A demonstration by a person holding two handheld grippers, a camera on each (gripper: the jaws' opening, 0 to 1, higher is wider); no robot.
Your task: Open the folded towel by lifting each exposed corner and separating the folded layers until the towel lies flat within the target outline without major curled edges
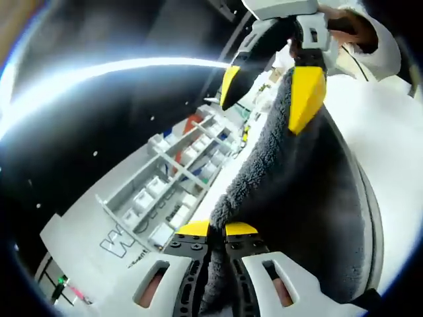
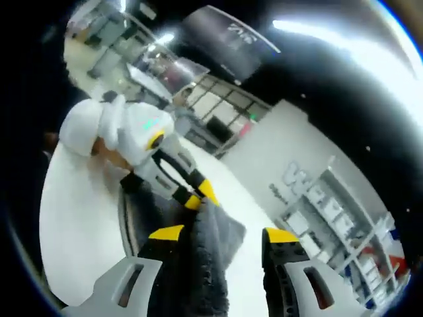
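Observation:
The dark grey fluffy towel (image 1: 297, 198) is raised off the white table (image 1: 396, 152) and stretched between the two grippers. My left gripper (image 1: 217, 229) is shut on one edge of it, with the cloth pinched between the yellow tips. In the right gripper view the left gripper (image 2: 199, 197) holds the towel (image 2: 211, 257) the same way. My right gripper (image 2: 223, 234) stands open with its jaws wide apart, and the towel lies against the inner side of one finger (image 2: 165, 247). From the left gripper view, the right gripper (image 1: 268, 92) spreads over the towel's far end.
A dark line (image 2: 122, 218) runs on the table (image 2: 73, 224) beside the towel. A grey shelf rack with small boxes (image 1: 178, 172) stands past the table edge, next to a white lettered panel (image 1: 119, 244). A person's white sleeve (image 2: 86, 125) sits behind the left gripper.

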